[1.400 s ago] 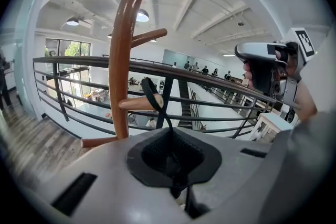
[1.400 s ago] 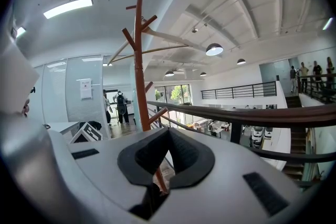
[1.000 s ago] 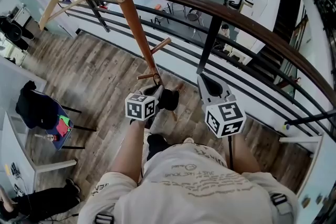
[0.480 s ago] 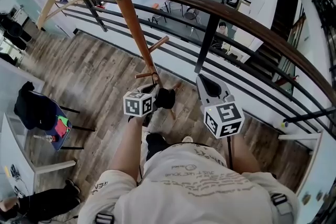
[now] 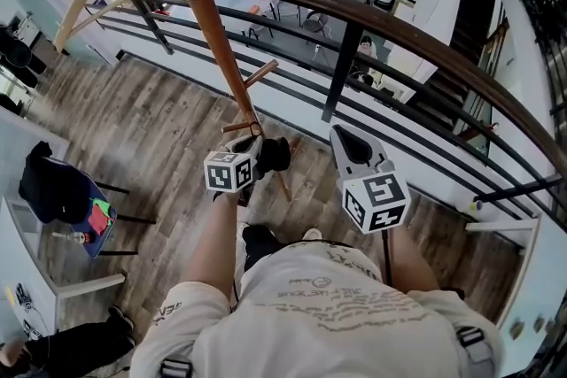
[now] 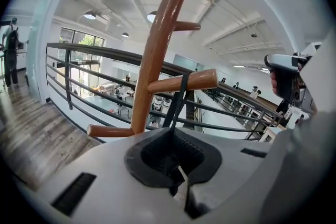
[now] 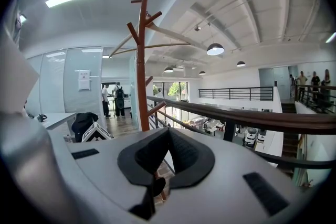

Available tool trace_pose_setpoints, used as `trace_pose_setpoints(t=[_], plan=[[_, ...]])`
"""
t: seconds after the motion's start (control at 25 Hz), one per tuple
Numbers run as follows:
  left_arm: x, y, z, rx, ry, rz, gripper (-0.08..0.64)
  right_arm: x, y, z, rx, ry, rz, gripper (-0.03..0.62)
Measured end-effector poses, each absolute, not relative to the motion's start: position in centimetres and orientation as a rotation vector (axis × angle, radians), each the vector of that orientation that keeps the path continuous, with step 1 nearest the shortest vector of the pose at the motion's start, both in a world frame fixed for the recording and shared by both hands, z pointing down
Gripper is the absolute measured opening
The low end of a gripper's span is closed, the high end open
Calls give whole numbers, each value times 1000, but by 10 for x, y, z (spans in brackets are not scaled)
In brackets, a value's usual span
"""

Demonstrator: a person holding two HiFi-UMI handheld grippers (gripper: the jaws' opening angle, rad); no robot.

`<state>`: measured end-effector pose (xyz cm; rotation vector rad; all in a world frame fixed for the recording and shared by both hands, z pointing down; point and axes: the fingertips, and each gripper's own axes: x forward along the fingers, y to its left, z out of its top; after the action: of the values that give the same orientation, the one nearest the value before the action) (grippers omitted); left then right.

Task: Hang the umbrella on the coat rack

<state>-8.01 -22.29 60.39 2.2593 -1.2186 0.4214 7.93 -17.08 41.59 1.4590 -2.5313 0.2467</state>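
The shirt print (image 5: 330,297) on me is too blurred to read. My left tongs (image 6: 177,174) clench the strap (image 6: 177,99) of the black umbrella (image 5: 277,153). The strap is looped over a peg (image 6: 191,81) of the coat rack (image 5: 213,31). My right tongs (image 7: 153,186) are closed on nothing. Since a second ago, my left tongs have crept closer to the rack's pole.

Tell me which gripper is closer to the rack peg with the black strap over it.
Left. The left gripper is just below that peg, shut on the strap looped over it. The right gripper is off to the side, clear of the coat rack.
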Motion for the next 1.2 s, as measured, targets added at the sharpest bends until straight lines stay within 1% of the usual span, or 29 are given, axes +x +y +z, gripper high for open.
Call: trace_pose_setpoints(t=[0.32,0.44,0.64,0.76,0.92,1.08,1.2], plan=[[-78,-223,602,2288,-1203,373,10,74,-169,420,1436,-2525,243,2],[-83,-218,597,2315,-1256,397,31,71,-169,422,1421,-2530,249,2],[-96,-206,578,2329,-1343,397,32,61,-169,419,1387,-2554,254,2],[-104,-196,559,2327,-1398,325,31,53,-168,418,1361,-2580,252,2],[-113,-182,523,2354,-1455,215,6,40,-169,418,1324,-2627,267,2],[-116,-171,488,2360,-1553,239,5,27,-170,414,1293,-2672,289,2],[-111,-159,465,2376,-1571,223,5,21,-167,402,1341,-2702,222,2]])
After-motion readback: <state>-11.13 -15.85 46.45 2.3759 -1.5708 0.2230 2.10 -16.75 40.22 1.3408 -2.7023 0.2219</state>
